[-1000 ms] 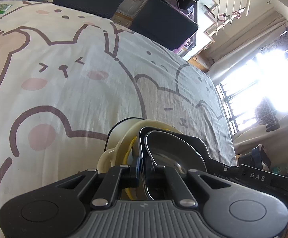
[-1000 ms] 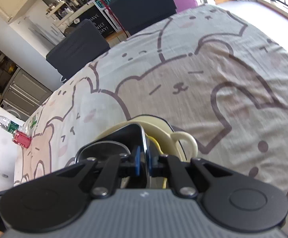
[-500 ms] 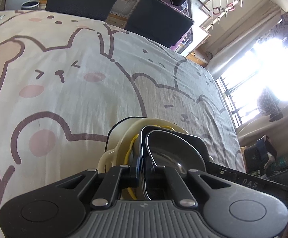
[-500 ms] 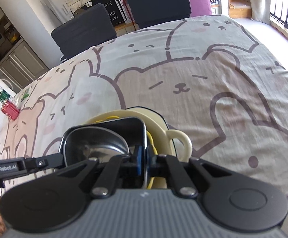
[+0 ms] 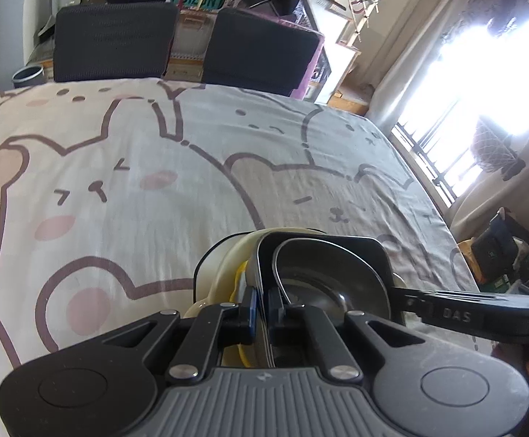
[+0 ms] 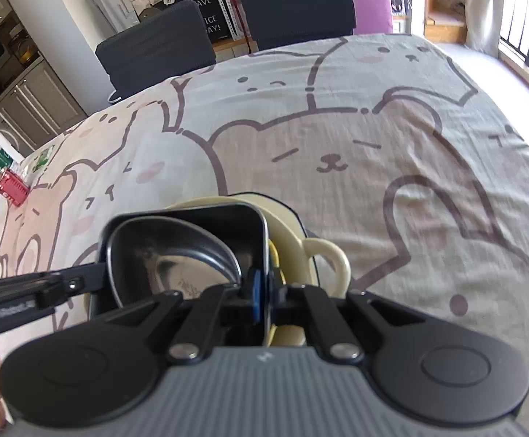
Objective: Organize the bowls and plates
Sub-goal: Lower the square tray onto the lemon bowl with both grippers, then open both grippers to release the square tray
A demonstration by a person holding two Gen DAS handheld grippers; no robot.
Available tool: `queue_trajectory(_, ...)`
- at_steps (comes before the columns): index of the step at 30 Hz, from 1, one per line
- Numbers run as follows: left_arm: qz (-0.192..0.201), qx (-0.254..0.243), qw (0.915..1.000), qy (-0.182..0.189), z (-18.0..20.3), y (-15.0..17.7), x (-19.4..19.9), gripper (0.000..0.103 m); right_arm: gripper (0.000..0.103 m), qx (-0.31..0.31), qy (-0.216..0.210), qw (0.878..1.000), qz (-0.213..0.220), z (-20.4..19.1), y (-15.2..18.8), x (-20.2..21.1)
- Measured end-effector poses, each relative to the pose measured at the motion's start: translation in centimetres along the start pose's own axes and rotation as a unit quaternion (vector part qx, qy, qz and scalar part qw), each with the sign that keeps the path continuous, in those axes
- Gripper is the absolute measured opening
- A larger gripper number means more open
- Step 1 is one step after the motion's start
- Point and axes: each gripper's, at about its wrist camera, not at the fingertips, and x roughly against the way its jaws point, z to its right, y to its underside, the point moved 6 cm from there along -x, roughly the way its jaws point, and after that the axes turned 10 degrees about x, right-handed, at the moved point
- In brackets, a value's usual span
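A black square dish point(image 5: 337, 251) holds a metal bowl point(image 5: 322, 280) and sits in a cream bowl point(image 5: 217, 269) with handles; something yellow shows between them. My left gripper point(image 5: 261, 306) is shut on the dish's left rim. My right gripper point(image 6: 264, 298) is shut on the dish's point(image 6: 191, 222) right rim, beside the cream bowl's handle point(image 6: 332, 258). The metal bowl point(image 6: 177, 258) lies inside the dish. Each view shows the other gripper reaching in from the side: the right gripper point(image 5: 465, 313) and the left gripper point(image 6: 27, 298). A thin dark edge shows under the cream bowl.
The bear-print tablecloth point(image 6: 373, 145) covers the table beyond the stack. Two dark chairs point(image 6: 155, 47) stand at the far edge. A red box point(image 6: 11, 189) and a bottle sit at the far left edge. A grey bin point(image 5: 27, 76) stands behind the table; a window is on the right.
Both wrists have rolled, so the table looks more level in each view. The stack stays between the grippers with the same grips on the dish's rim.
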Motion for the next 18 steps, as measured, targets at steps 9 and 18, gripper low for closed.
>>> queue_trajectory(9,-0.018,0.006,0.9998,-0.009,-0.37,0.44,-0.41,0.006,0.006,0.006,0.003,1.0,-0.004,-0.03,-0.19,-0.26)
queue_trajectory(18,-0.019,0.014,0.9994,-0.023,-0.73,0.53,0.42,0.028,0.023,0.01,0.005,1.0,-0.004,0.1,0.05,0.2)
